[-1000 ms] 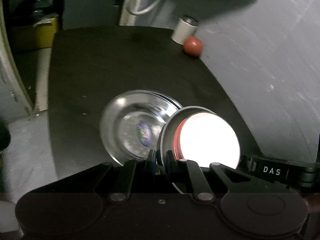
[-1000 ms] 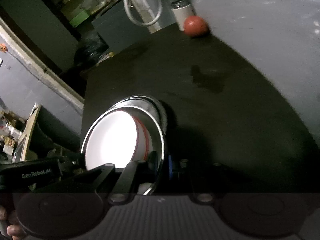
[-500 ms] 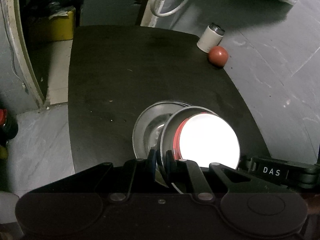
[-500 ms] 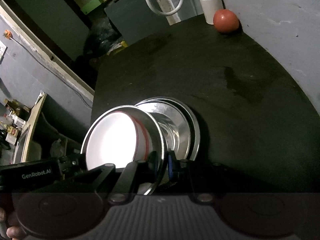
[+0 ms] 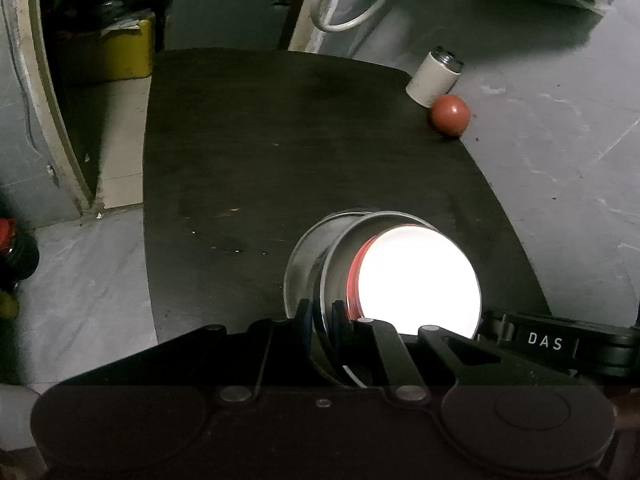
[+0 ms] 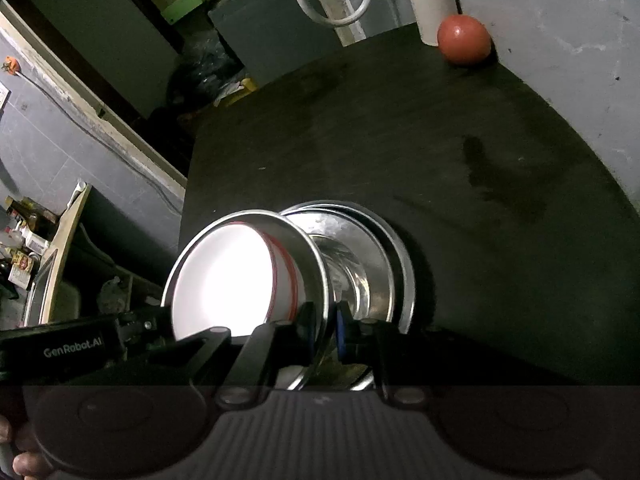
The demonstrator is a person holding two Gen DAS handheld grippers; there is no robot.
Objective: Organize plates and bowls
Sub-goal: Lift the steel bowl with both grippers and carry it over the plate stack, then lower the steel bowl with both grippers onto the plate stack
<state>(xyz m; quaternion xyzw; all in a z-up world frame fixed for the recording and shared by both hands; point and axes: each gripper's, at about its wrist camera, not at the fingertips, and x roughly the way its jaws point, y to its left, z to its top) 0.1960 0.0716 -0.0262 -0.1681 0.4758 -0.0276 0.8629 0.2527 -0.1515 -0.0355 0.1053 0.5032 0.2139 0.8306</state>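
Observation:
A steel bowl (image 5: pixel 340 264) with a white, red-rimmed bowl (image 5: pixel 416 280) nested inside is held between both grippers. My left gripper (image 5: pixel 322 316) is shut on its left rim. My right gripper (image 6: pixel 322 322) is shut on the opposite rim of the steel bowl (image 6: pixel 308 252), with the white bowl (image 6: pixel 228 276) glaring inside. Beneath and beside it, stacked steel plates (image 6: pixel 376 248) lie on the dark table (image 6: pixel 440 152); the plates (image 5: pixel 304 256) show left of the bowl in the left wrist view. The held bowl hangs just above the plates; contact cannot be told.
A red ball (image 5: pixel 450 114) and a white cylindrical container (image 5: pixel 434 76) sit at the table's far right corner by the grey wall; they also show in the right wrist view, ball (image 6: pixel 464 38) and container (image 6: pixel 432 8). The table's left edge (image 5: pixel 146 200) drops to the floor.
Both grippers have carried the nested bowls back and over the stacked steel plates; the plates now lie mostly under the held bowl. The grip has not changed.

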